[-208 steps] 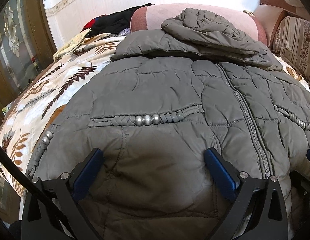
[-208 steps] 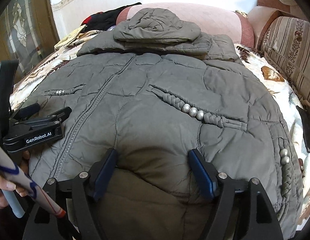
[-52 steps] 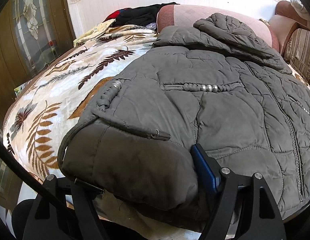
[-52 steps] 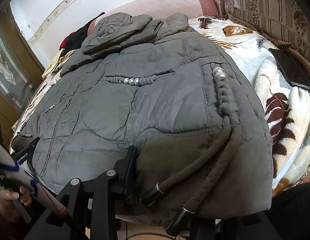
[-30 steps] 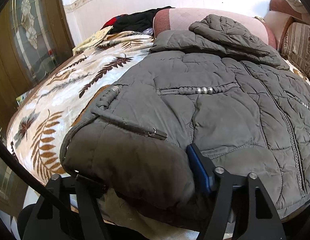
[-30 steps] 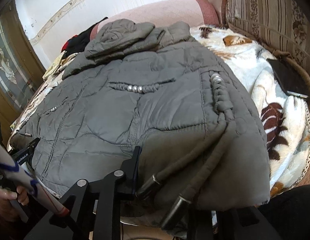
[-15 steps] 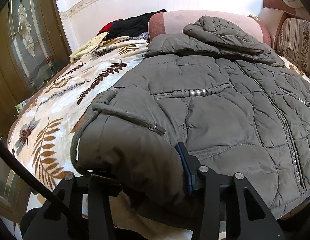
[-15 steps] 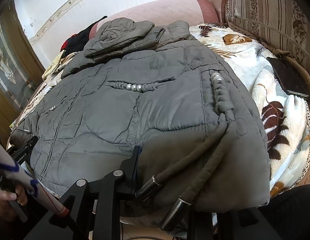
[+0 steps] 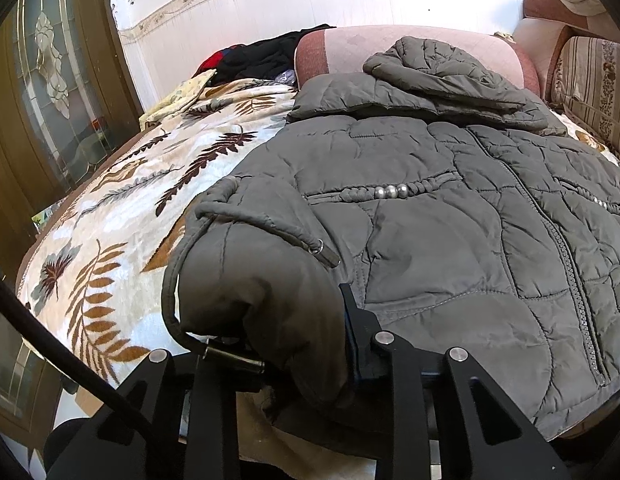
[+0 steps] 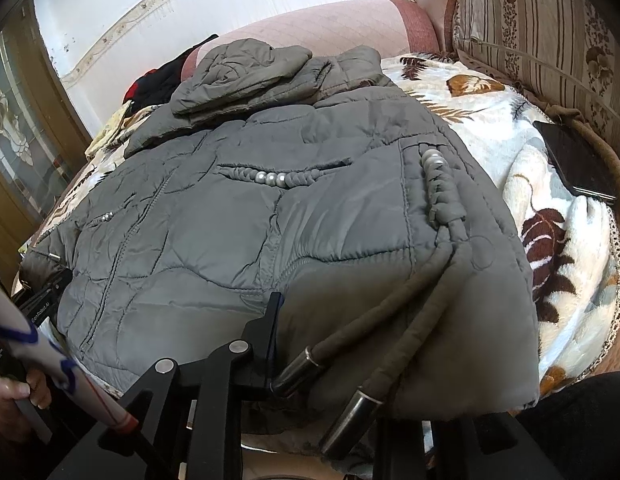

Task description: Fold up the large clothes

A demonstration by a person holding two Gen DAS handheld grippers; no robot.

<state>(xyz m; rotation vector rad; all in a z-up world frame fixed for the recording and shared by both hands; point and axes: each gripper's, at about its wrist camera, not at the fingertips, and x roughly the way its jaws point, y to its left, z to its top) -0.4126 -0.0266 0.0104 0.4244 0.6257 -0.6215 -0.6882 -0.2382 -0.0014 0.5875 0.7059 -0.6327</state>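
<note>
A grey quilted hooded jacket lies front up on a leaf-patterned blanket, hood folded down at the far end. My left gripper has the near left hem corner bunched between its jaws, which are closing; one blue-padded finger presses the fabric, the other is hidden under it. My right gripper is shut on the near right hem corner of the jacket, where two drawcords with metal tips hang over it. Its right finger is covered by fabric.
A dark phone lies on the blanket at the right edge. Striped sofa cushions stand to the right, a pink bolster and dark clothes at the back, a wooden glazed door at the left. A person's hand holds the left gripper.
The left jaws have drawn together on the left hem corner, bunching it up higher. The right gripper keeps its hold on the right corner and has not moved.
</note>
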